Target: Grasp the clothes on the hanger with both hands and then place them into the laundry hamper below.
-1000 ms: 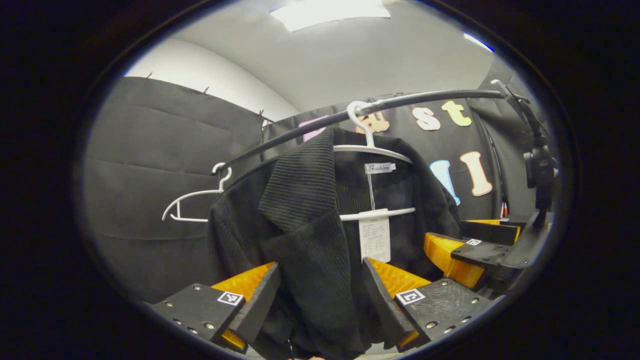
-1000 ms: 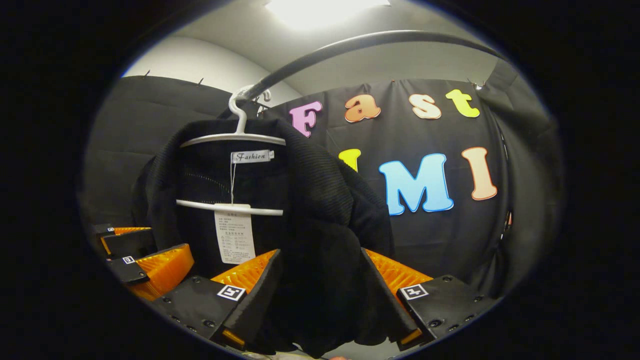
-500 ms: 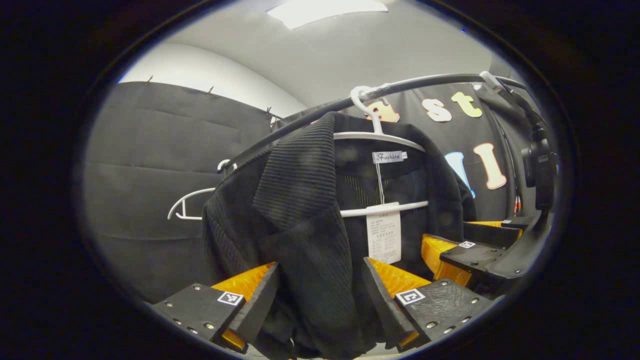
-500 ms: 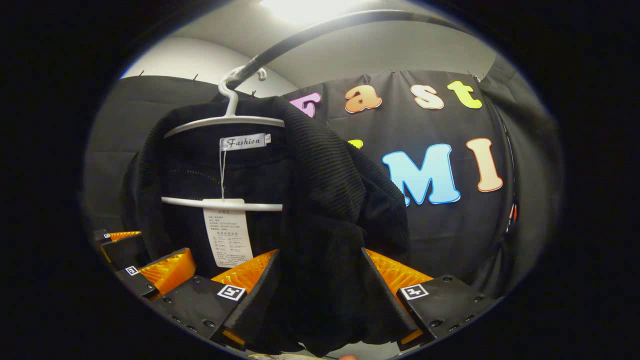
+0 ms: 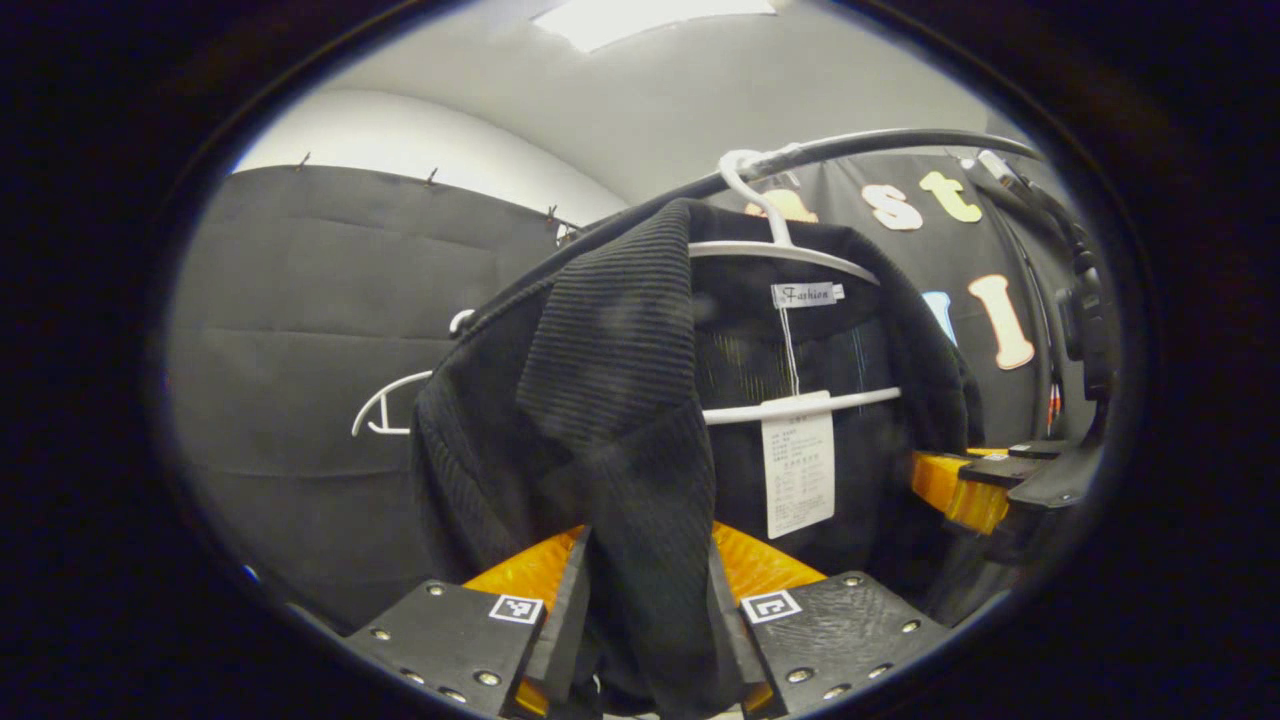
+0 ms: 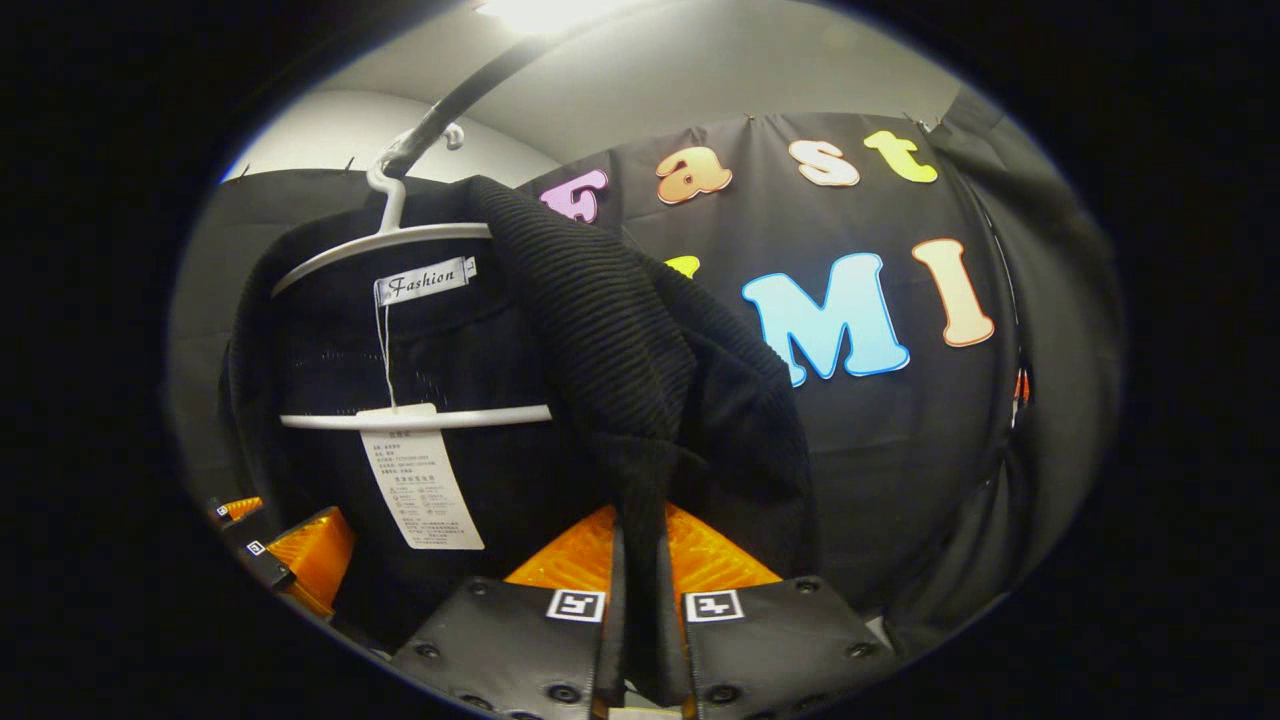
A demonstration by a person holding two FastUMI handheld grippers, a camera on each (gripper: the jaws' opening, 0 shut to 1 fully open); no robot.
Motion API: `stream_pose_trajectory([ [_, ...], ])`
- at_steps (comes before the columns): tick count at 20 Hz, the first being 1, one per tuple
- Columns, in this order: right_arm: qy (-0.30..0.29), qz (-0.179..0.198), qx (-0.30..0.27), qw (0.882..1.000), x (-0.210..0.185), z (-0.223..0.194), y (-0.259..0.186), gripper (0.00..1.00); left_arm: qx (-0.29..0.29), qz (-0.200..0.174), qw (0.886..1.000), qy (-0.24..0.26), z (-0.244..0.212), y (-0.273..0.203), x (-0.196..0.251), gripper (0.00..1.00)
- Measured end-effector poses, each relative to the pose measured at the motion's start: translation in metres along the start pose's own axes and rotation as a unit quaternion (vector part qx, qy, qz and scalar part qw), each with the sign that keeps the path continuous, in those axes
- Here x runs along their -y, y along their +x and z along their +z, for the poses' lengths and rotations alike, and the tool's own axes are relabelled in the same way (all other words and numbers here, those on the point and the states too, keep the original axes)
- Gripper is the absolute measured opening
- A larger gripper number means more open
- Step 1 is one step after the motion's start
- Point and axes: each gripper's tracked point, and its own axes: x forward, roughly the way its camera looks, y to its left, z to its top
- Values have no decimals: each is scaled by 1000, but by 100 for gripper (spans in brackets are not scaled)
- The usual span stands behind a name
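The black jacket (image 5: 600, 400) hung on a white hanger (image 5: 790, 250) from the dark rail (image 5: 880, 145) at 12 o'clock in the left gripper view. The left gripper (image 5: 645, 610) had its jaws narrowed onto one front edge at 6 o'clock. The right gripper (image 6: 640, 600) had its jaws pinched nearly together on the other front edge, below the paper tag (image 6: 420, 490).

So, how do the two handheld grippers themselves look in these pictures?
Each gripper, left and right, has two flat black blocks studded with small screws, each block bearing a small square black-and-white marker. Ribbed orange wedge-shaped parts sit behind the blocks. In the left gripper view, a black curved body rises behind the right gripper.
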Motion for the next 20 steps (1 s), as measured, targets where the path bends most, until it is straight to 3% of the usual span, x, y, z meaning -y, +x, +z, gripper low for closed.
stream_pose_trajectory([
  [2, -21, -8, 6, 1000, 6, 5, -7, 7, 3, 25, 1000, 0, 1, 2, -12, 49],
  [3, -25, -6, 15, 1000, 5, 7, -6, 7, 1, 9, 1000, -8, -3, 4, -11, 41],
  [4, -30, -1, 19, 999, 4, 10, -12, 0, -3, -2, 1000, -15, -4, -5, -5, 32],
  [7, -48, -19, 46, 998, 17, 24, -16, 1, 11, 22, 999, -24, 5, -11, -28, 5],
  [9, -48, -28, 71, 996, 25, 38, -21, 1, 15, 10, 1000, -26, 11, -19, -31, 5],
  [20, -55, -89, 166, 981, 70, 101, -42, 1, 75, 45, 996, 2, 77, -65, -89, 3],
])
